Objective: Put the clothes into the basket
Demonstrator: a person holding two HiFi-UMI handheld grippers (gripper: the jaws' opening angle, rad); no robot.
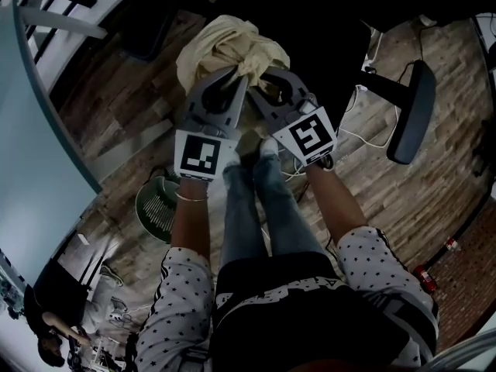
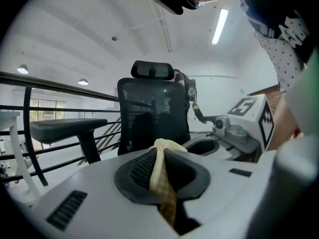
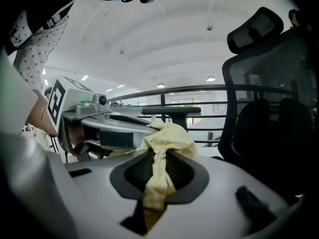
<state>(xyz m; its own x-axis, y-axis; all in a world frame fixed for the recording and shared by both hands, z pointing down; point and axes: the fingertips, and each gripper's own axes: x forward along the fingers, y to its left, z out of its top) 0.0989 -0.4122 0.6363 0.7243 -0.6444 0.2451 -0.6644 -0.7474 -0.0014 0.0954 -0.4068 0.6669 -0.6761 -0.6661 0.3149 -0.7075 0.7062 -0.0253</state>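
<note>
A pale yellow garment [image 1: 229, 49] hangs bunched in the air in front of the person, above the wooden floor. My left gripper [image 1: 235, 74] is shut on a thin fold of it, which shows as a yellow strip [image 2: 160, 176] pinched between the dark pads. My right gripper [image 1: 263, 77] is shut on a twisted bunch of the same cloth [image 3: 158, 171], right beside the left one. The two grippers sit close together, nearly touching at the tips. A green basket [image 1: 157, 208] stands on the floor at the lower left, partly hidden by the left forearm.
A black office chair [image 2: 152, 111] stands just ahead, its armrest [image 1: 411, 111] at the right in the head view. A pale table edge [image 1: 39, 130] runs along the left. A railing [image 2: 60, 91] lies beyond. Cables [image 1: 364, 138] trail on the floor.
</note>
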